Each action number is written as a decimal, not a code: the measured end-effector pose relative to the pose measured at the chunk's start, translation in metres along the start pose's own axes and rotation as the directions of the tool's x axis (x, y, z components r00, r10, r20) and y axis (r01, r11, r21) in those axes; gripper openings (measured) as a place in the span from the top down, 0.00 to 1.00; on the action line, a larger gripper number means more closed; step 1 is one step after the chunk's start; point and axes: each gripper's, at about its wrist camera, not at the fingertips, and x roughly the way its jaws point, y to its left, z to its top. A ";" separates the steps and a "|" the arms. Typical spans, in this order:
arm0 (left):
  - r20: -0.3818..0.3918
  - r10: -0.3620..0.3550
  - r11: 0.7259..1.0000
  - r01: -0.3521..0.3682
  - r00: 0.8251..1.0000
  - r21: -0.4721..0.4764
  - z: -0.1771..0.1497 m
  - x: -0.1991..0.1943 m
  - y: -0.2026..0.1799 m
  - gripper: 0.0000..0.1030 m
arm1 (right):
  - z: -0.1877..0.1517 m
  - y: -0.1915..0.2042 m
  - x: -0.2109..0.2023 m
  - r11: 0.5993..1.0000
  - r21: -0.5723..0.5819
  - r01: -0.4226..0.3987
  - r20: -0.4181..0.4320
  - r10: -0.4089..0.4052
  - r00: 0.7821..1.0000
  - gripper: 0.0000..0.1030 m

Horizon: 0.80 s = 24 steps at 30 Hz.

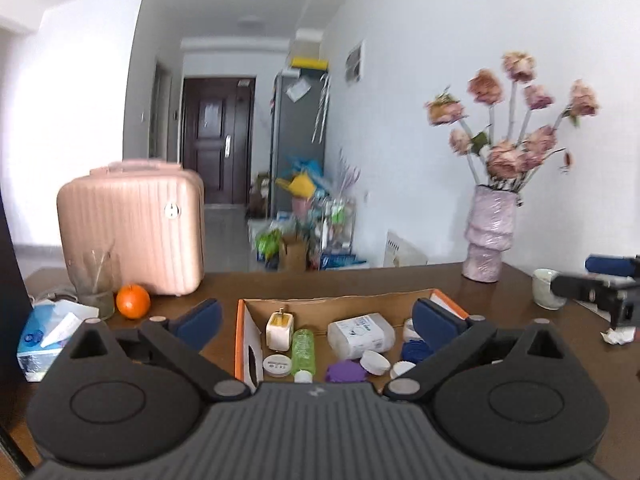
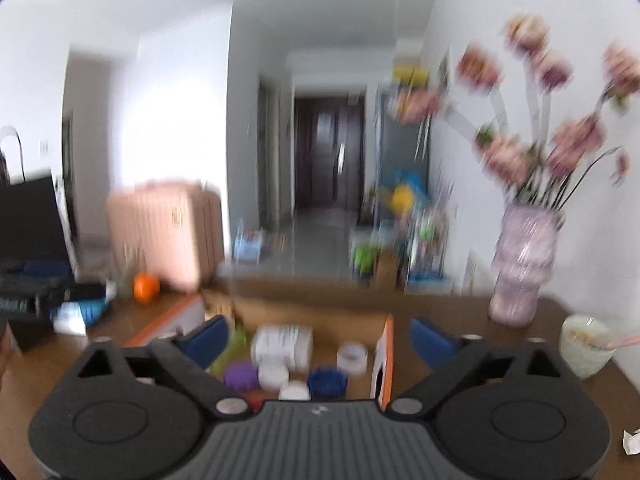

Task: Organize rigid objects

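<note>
An open cardboard box (image 1: 340, 304) with orange edges sits on the brown table. Inside lie a white charger (image 1: 279, 330), a green bottle (image 1: 303, 350), a white packet (image 1: 360, 334), a purple cap (image 1: 346, 372), a blue cap (image 1: 414, 350) and white lids (image 1: 374, 362). My left gripper (image 1: 318, 320) is open and empty above the box. In the blurred right wrist view the box (image 2: 384, 344) holds the packet (image 2: 284, 346), purple cap (image 2: 240, 376) and blue cap (image 2: 327, 382). My right gripper (image 2: 320, 336) is open and empty over it.
A pink case (image 1: 132, 228), an orange (image 1: 133, 301), a glass (image 1: 96, 280) and a tissue pack (image 1: 44, 336) stand at the left. A flower vase (image 1: 488, 236) and a white cup (image 1: 546, 288) stand at the right. The right gripper (image 1: 600, 284) shows at the far right.
</note>
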 end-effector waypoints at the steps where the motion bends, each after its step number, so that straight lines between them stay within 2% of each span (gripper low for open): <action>1: 0.016 0.005 1.000 -0.005 1.000 0.004 -0.004 -0.008 -0.001 0.00 | -0.005 0.003 -0.010 1.000 0.008 0.012 0.045 -0.012 0.999 0.00; 3: 0.037 0.013 1.000 -0.013 0.999 0.007 -0.011 -0.024 -0.004 0.00 | -0.016 0.008 -0.025 0.999 0.034 0.026 0.075 -0.029 0.997 0.00; 13: 0.050 -0.003 1.000 0.004 0.999 -0.010 -0.034 -0.079 -0.002 0.00 | -0.040 0.031 -0.070 0.995 0.090 0.039 0.070 -0.045 0.997 0.00; 17: 0.048 0.008 0.999 -0.006 0.999 -0.046 -0.045 -0.109 -0.003 0.00 | -0.049 0.043 -0.094 0.996 0.080 0.036 0.070 -0.042 0.997 0.00; 24: 0.046 0.053 0.998 -0.052 0.998 -0.021 -0.080 -0.182 -0.023 0.00 | -0.076 0.066 -0.163 0.999 -0.006 0.041 0.066 -0.041 0.997 0.00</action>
